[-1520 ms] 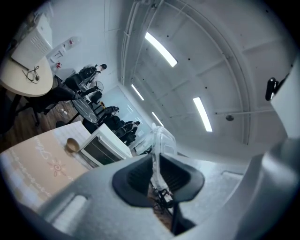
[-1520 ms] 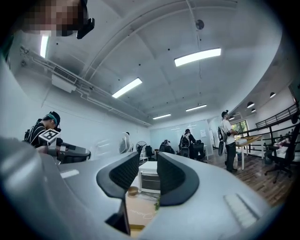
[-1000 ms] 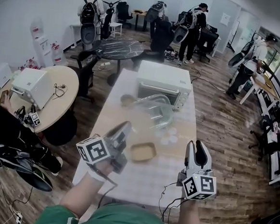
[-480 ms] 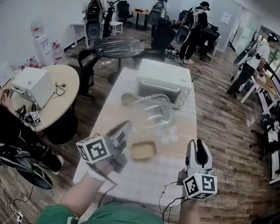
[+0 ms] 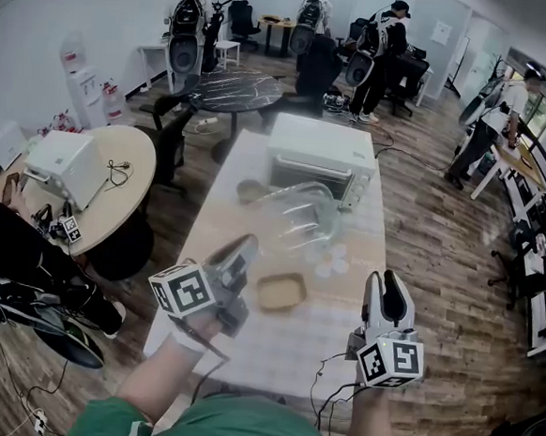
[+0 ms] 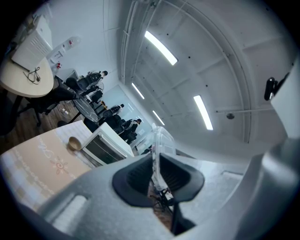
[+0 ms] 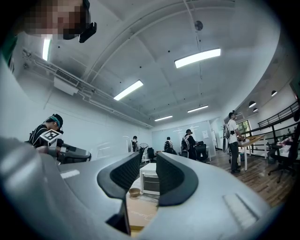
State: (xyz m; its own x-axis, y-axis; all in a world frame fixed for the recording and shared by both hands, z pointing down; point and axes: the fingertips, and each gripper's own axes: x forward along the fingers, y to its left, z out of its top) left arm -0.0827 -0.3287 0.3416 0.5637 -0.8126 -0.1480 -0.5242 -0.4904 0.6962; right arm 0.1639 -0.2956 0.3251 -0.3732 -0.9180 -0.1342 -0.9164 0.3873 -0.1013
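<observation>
My left gripper is shut on a thin clear plastic bag. The bag billows out over the middle of the long table toward a white toaster oven. A shallow tan tray lies on the table just right of the left gripper. My right gripper hovers near the table's right front edge. Its jaws stand a little apart with nothing between them. Through the gap I see the toaster oven and a small wooden bowl.
A wooden bowl sits left of the oven, and several small white round pieces lie right of the bag. A round table with a white appliance stands to the left. Several people stand at the back of the room.
Both grippers stay where they were, the left still holding the bag. Only the people at the back of the room have shifted.
</observation>
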